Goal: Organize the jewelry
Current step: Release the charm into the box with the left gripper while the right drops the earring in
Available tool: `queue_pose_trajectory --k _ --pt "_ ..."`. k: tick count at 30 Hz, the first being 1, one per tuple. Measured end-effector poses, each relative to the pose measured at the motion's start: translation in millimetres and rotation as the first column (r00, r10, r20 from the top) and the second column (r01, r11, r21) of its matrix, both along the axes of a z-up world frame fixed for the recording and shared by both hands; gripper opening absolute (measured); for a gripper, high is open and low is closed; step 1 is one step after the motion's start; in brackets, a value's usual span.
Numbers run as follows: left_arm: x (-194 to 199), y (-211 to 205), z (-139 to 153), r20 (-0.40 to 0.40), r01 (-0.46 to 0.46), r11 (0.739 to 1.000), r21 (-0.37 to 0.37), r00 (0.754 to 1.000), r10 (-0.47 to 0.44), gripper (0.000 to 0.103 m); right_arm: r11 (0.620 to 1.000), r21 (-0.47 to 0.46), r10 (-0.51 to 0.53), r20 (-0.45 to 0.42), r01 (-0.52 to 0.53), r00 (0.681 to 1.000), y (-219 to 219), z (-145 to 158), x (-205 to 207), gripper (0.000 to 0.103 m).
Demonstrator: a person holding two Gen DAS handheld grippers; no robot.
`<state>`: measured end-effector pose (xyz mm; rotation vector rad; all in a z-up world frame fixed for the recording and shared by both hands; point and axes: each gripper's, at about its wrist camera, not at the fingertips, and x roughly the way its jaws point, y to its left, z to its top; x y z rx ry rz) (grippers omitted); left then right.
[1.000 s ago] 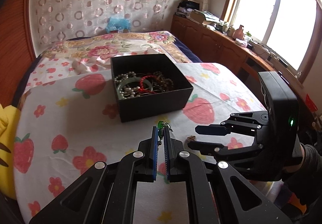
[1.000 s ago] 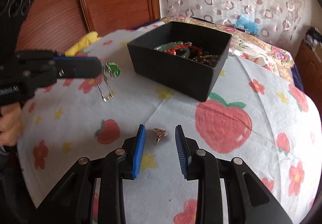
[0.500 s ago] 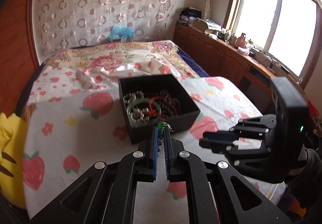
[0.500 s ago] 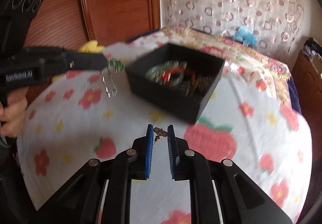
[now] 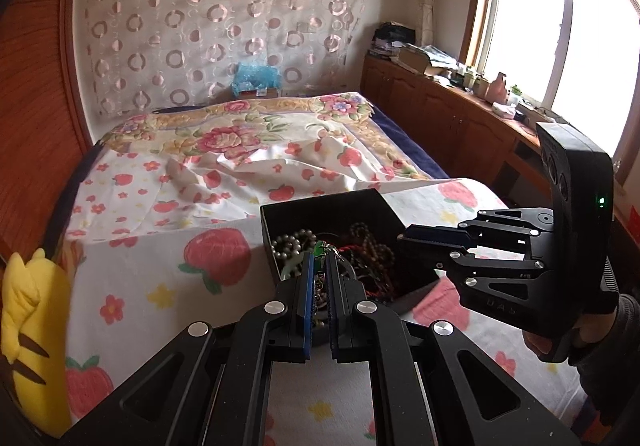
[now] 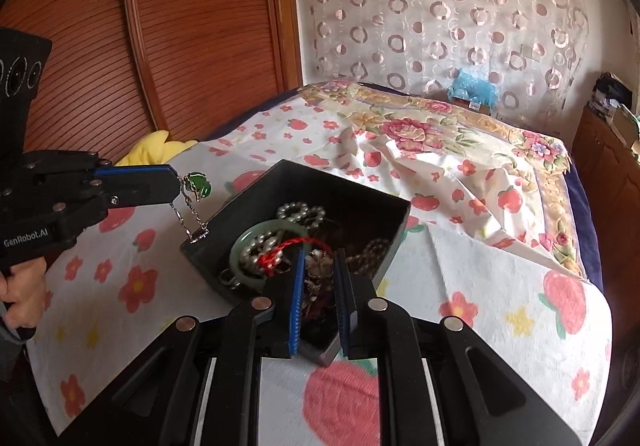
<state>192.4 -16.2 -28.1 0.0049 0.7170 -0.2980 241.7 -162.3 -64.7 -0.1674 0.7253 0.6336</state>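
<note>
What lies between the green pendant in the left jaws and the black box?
Only bare strawberry-print sheet shows behind that gap in the right wrist view; the green pendant hangs by the black box, its chain reaching the near corner.

Left gripper (image 5: 319,266): black linkage arms, blue ribbed pads, silver round screws.
Right gripper (image 6: 319,266): same black frame; green light on its body.
Marking: white "GenRobot.AI" lettering.
Sleeve (image 5: 616,326): dark cuff.

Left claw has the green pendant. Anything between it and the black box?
Nothing visible. The green pendant hangs from the left claw just outside the black box, whose top is open. Its chain dangles near the rim.
</note>
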Motion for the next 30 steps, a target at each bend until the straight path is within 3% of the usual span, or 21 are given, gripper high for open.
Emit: queue_pose_trajectory --k 3,16,18,20,24,25,28,30 --pt "7 -2 -2 -0.006 0.002 1.0 0.004 1.0 -0.002 0.005 1.0 0.017 -0.011 0.006 0.011 1.0 -4 2 3 0.035" --pt "39 -19 -16 -0.042 -0.003 0.999 0.035 0.999 0.004 0.005 0.997 0.046 -0.067 0.002 0.067 0.998 -31 7 -6 0.035" --pt "39 -22 -17 -0.047 -0.012 0.999 0.041 0.999 0.014 0.009 0.996 0.051 -0.08 -0.001 0.08 0.997 -36 6 -10 0.035" --pt "35 -23 -17 -0.04 -0.023 0.999 0.045 0.999 0.025 0.038 0.994 0.052 -0.095 0.001 0.094 0.996 -41 6 -16 0.035" --pt "23 -24 -13 -0.016 -0.052 0.997 0.064 0.998 0.053 0.059 0.99 0.065 -0.122 0.005 0.121 0.993 -50 7 -29 0.035" --pt "17 -23 -12 -0.008 -0.069 0.995 0.07 0.998 0.069 0.071 0.989 0.066 -0.133 0.008 0.132 0.991 -51 7 -32 0.035" --pt "1 -21 -6 0.022 -0.101 0.992 0.076 0.995 0.1 0.084 0.982 0.079 -0.176 0.031 0.173 0.984 -57 13 -47 0.052" --pt "-12 -19 -4 0.036 -0.13 0.988 0.08 0.991 0.127 0.092 0.976 0.087 -0.207 0.055 0.202 0.977 -60 18 -58 0.07"
